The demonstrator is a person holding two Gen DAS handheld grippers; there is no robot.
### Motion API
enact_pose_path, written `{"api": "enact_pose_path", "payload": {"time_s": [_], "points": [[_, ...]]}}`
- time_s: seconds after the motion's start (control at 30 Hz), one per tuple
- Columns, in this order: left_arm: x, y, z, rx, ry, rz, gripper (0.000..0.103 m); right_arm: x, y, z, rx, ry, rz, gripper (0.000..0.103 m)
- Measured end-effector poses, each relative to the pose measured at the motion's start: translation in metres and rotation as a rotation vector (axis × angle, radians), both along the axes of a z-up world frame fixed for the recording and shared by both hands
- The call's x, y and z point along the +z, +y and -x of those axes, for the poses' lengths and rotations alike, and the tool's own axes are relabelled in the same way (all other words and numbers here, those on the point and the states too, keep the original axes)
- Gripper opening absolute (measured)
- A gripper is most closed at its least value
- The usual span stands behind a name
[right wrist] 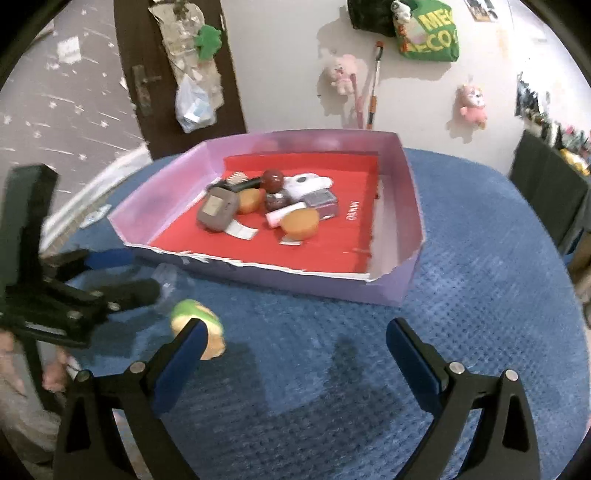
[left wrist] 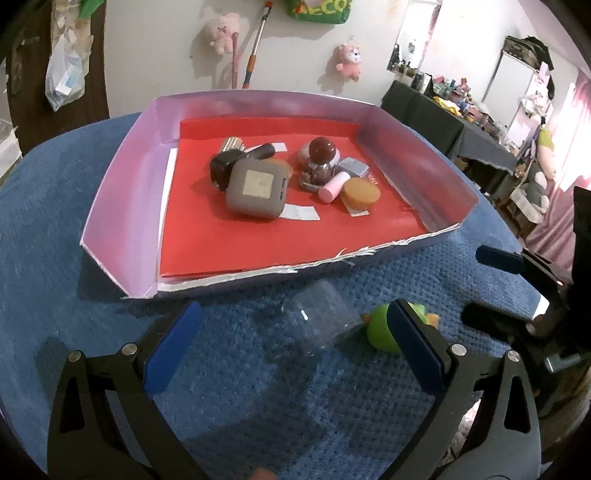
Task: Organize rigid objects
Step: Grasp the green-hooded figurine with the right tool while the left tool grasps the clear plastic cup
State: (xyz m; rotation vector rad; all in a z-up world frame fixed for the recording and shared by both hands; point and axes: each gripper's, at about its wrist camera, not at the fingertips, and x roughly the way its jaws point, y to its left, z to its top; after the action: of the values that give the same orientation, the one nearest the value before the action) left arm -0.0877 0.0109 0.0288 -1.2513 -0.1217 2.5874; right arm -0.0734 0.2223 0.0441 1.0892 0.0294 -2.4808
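A purple box with a red liner holds several small items: a grey square case, a dark-capped jar, a pink tube, an orange disc. In front of the box, on the blue cloth, lie a clear plastic cup on its side and a green toy. My left gripper is open with the cup between its fingers. My right gripper is open and empty, the green toy by its left finger. The box also shows in the right wrist view.
The blue cloth covers a round table that drops off all around. The right gripper's body is at the right in the left wrist view. A wall with hanging plush toys stands behind; a cluttered dark table is far right.
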Motion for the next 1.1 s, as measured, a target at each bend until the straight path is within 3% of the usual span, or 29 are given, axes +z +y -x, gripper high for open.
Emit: {"api": "enact_pose_path", "payload": {"time_s": [0.17,0.3,0.4,0.47,0.6,0.67,0.77,0.83,0.93,1.1], "points": [[-0.008,-0.006,0.004,0.006,-0.032,-0.033,0.102,-0.002,-0.021,-0.009,0.116,-0.004,0.025,0.099],[-0.014,-0.005,0.008,-0.005,-0.051,-0.066,0.101,-0.009,-0.043,-0.015,0.185,0.004,-0.018,0.099],[-0.016,0.000,0.009,-0.014,-0.053,-0.069,0.100,-0.015,-0.054,-0.019,0.220,0.007,-0.046,0.093],[-0.017,0.004,0.009,-0.021,-0.052,-0.068,0.087,-0.017,-0.058,-0.020,0.238,0.001,-0.031,0.091],[-0.017,0.008,0.010,-0.023,-0.049,-0.065,0.073,-0.019,-0.066,-0.025,0.275,0.001,-0.027,0.086],[-0.017,0.009,0.010,-0.029,-0.049,-0.068,0.058,-0.021,-0.070,-0.027,0.294,-0.011,-0.012,0.083],[-0.017,0.010,0.009,-0.039,-0.049,-0.069,0.050,-0.025,-0.074,-0.026,0.298,-0.024,-0.007,0.072],[-0.017,0.012,0.007,-0.048,-0.044,-0.060,0.047,-0.029,-0.076,-0.024,0.302,-0.045,0.001,0.059],[-0.017,0.015,0.005,-0.051,-0.035,-0.046,0.047,-0.032,-0.079,-0.024,0.305,-0.049,0.001,0.050],[-0.015,0.011,0.005,-0.045,-0.027,-0.060,0.047,-0.032,-0.077,-0.025,0.304,-0.057,0.011,0.050]]}}
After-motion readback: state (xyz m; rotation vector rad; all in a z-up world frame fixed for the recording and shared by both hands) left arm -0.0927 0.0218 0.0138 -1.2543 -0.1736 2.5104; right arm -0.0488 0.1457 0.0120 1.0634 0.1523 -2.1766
